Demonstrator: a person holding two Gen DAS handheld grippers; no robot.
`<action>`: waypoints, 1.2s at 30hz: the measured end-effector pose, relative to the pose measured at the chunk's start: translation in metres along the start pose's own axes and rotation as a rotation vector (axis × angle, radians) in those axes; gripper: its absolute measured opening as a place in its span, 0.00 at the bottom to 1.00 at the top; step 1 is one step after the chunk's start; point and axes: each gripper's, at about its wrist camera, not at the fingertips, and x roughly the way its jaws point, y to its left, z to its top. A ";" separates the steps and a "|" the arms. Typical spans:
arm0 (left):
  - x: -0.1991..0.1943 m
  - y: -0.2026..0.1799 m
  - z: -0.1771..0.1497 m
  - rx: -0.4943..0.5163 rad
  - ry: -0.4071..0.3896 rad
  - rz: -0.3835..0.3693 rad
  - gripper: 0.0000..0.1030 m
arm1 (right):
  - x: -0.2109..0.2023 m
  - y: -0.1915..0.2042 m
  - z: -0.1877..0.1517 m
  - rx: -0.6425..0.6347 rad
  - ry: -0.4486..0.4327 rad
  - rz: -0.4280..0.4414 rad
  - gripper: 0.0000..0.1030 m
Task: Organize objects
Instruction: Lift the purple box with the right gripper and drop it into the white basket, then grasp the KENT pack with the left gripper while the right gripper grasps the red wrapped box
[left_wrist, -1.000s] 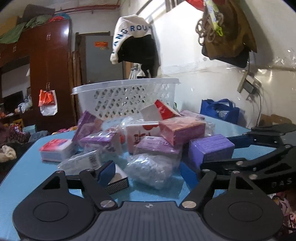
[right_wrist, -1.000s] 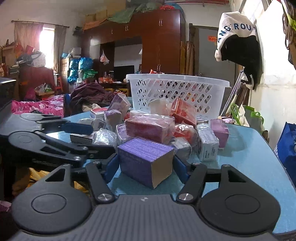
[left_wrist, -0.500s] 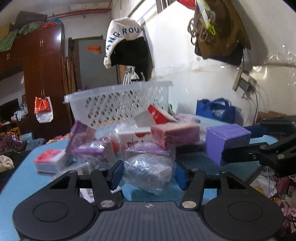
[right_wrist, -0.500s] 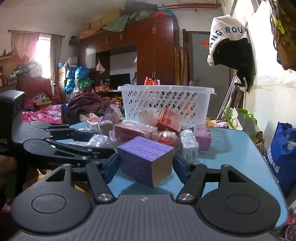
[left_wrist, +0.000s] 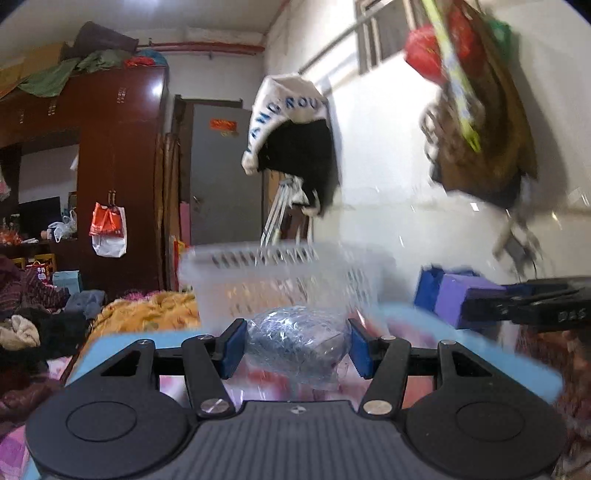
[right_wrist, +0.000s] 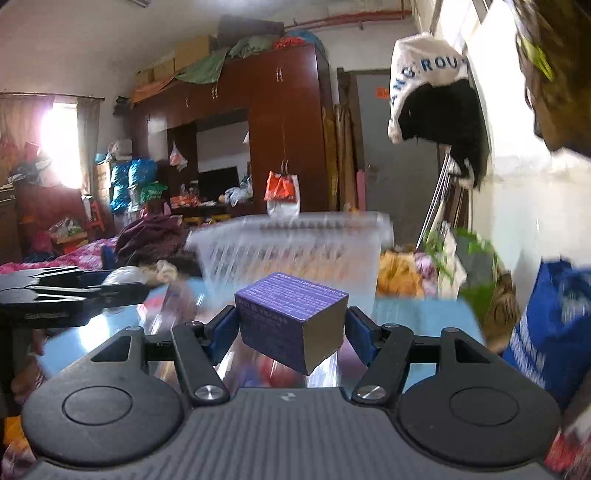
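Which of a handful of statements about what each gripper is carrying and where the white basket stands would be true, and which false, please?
1. The left gripper is shut on a clear plastic-wrapped bundle. True.
2. The right gripper is empty. False: it is shut on a purple box.
3. The white basket stands beyond the purple box in the right wrist view. True.
4. The purple box lies inside the white basket. False: it hangs between the right gripper's blue pads, short of the basket.
5. A white cap with blue letters hangs on the wall. True.
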 end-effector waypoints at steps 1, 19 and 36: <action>0.010 0.004 0.014 -0.005 -0.007 0.008 0.59 | 0.015 0.001 0.015 -0.017 -0.013 -0.033 0.65; 0.138 0.043 0.066 -0.081 0.064 0.109 0.92 | 0.092 -0.002 0.036 -0.030 -0.053 -0.128 1.00; -0.045 0.021 -0.079 -0.066 0.028 0.116 1.00 | -0.013 0.071 -0.079 -0.049 -0.110 -0.048 0.96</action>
